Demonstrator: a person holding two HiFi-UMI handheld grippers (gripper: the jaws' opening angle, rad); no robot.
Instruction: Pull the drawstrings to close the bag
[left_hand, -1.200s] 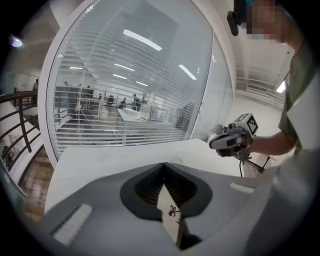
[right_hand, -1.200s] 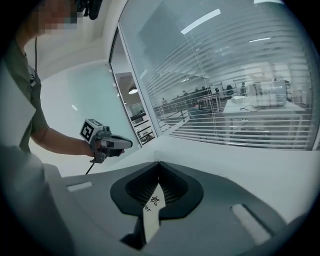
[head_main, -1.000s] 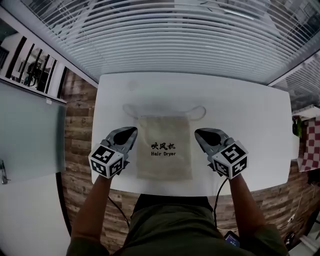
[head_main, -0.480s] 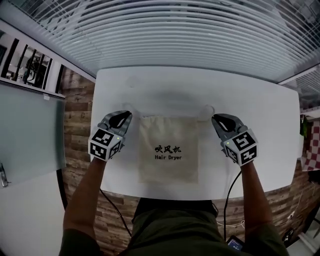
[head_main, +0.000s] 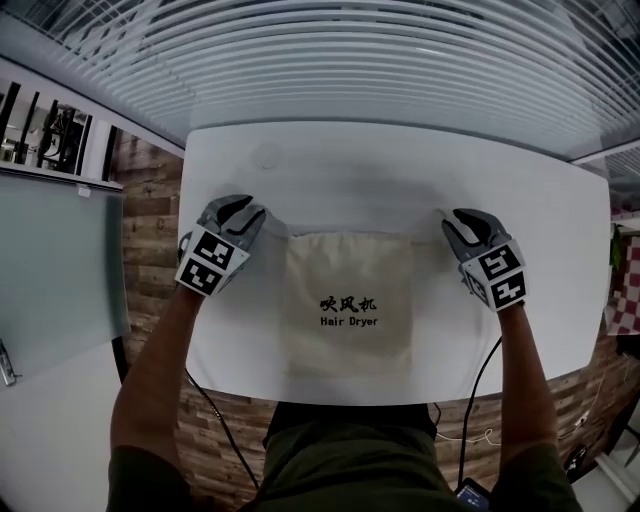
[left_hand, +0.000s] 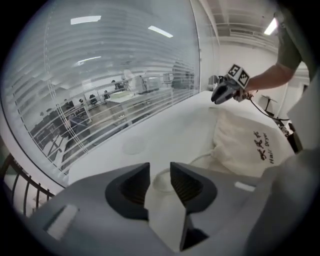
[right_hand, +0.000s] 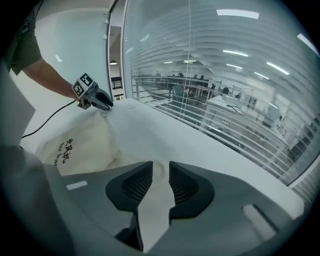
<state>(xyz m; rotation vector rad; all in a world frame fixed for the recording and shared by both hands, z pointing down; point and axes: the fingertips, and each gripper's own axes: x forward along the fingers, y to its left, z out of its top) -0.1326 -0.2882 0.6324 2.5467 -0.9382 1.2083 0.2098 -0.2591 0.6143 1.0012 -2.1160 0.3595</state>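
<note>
As left tool just opened astride cord | right tool parted | cloth bag flat

Both forearms are stretched forward and held apart, the left forearm bare, as is the right forearm. Each gripper is pointed forward and tilted downward. The jaws of the left gripper have just been opening and are held apart; a loop of drawstring is seen in the gap, unpinched. The jaws of the right gripper are likewise parted.
</note>
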